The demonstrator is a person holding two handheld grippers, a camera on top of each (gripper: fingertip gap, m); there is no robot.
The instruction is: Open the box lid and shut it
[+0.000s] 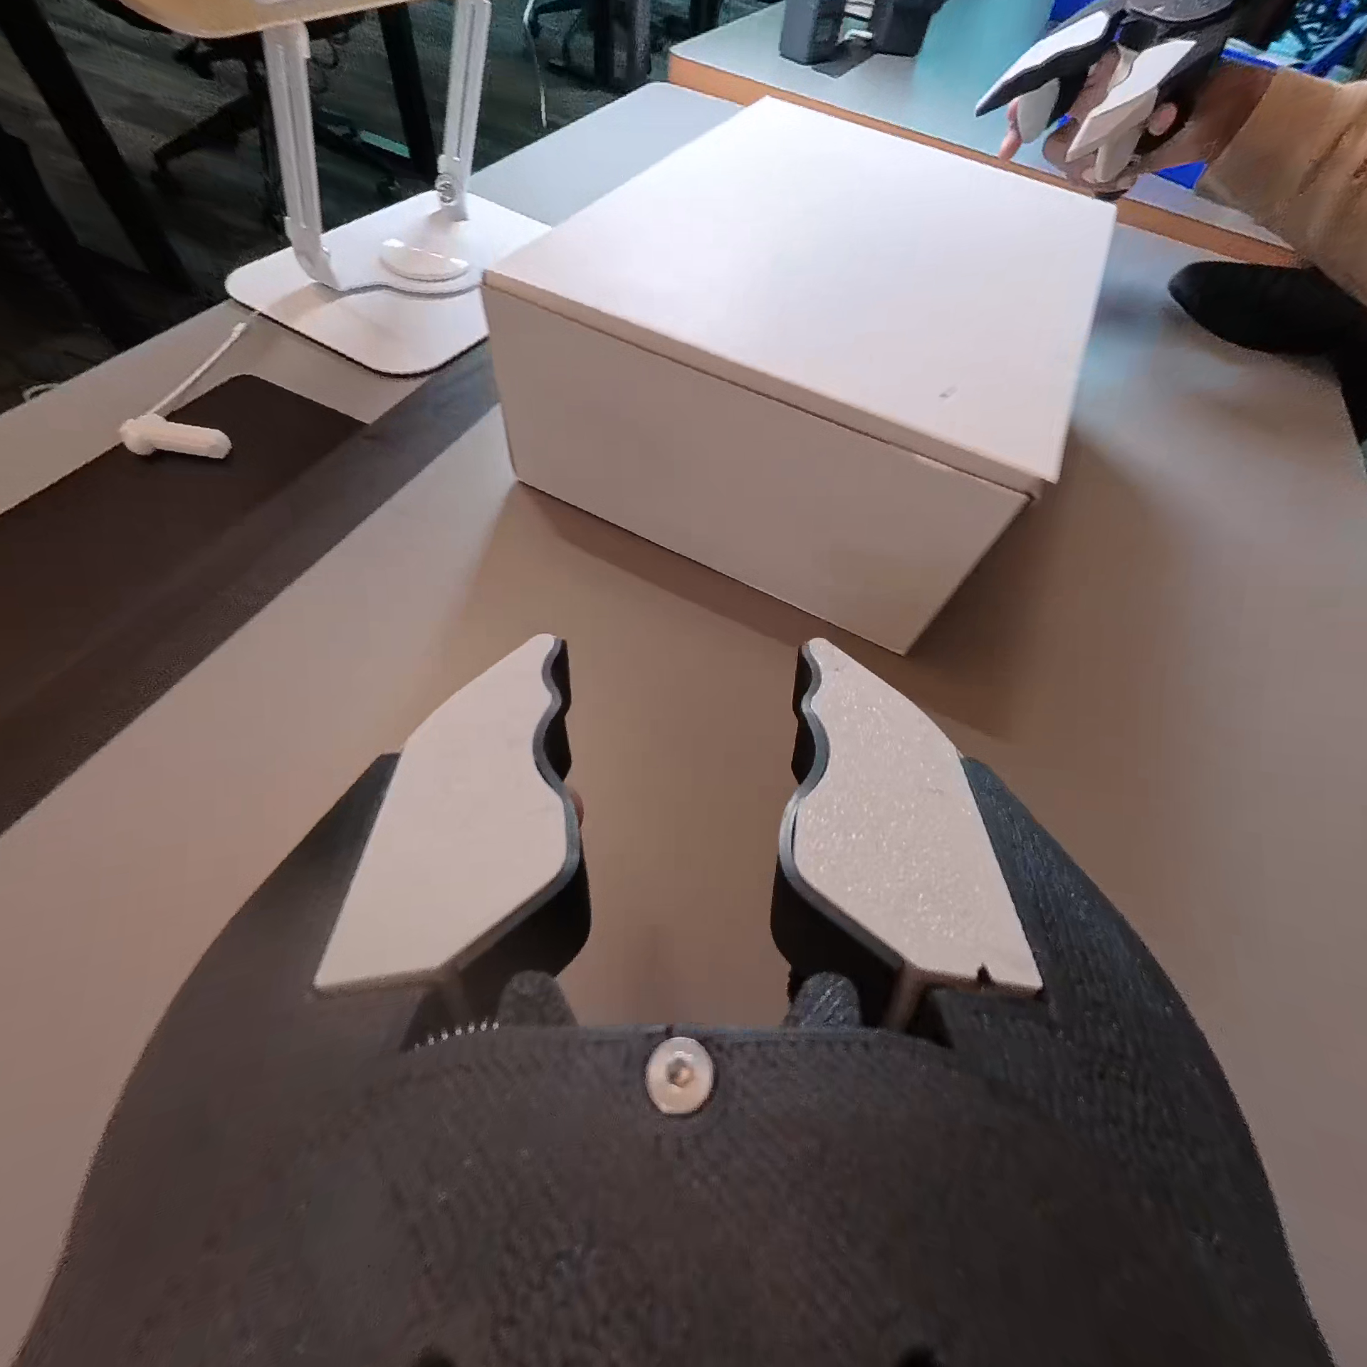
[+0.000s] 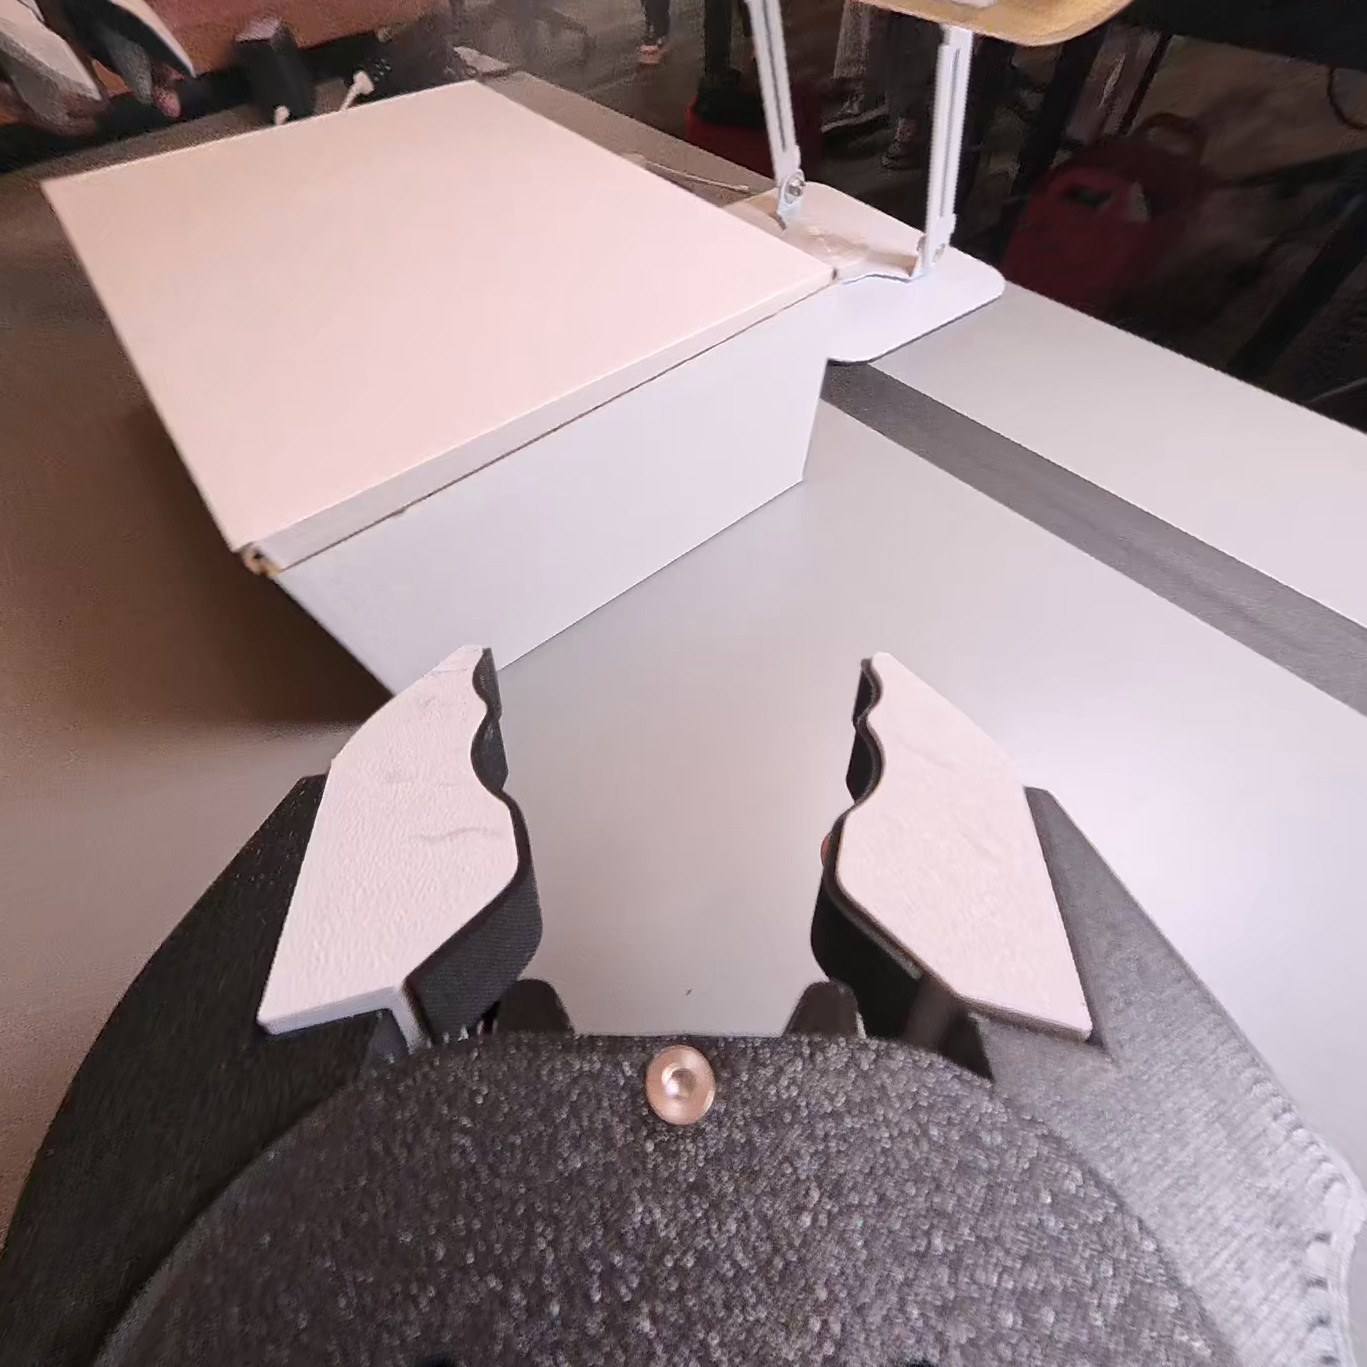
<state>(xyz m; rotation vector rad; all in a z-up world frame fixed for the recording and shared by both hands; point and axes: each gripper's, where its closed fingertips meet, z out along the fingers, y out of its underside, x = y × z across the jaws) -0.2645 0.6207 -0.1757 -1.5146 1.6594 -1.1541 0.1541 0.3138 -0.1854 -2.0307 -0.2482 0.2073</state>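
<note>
Far left on the grey-brown tabletop [image 1: 666,740]: a white flat-based metal stand [image 1: 355,296], touching or just beside the white rectangular cardboard box [image 1: 740,458], lid [image 1: 814,274] lying flat and closed. Near, left gripper [image 1: 684,651] spread wide, holding nothing, short of the box's near wall. Far right, right gripper [image 2: 677,662] likewise spread and empty, near the box's corner, not touching
</note>
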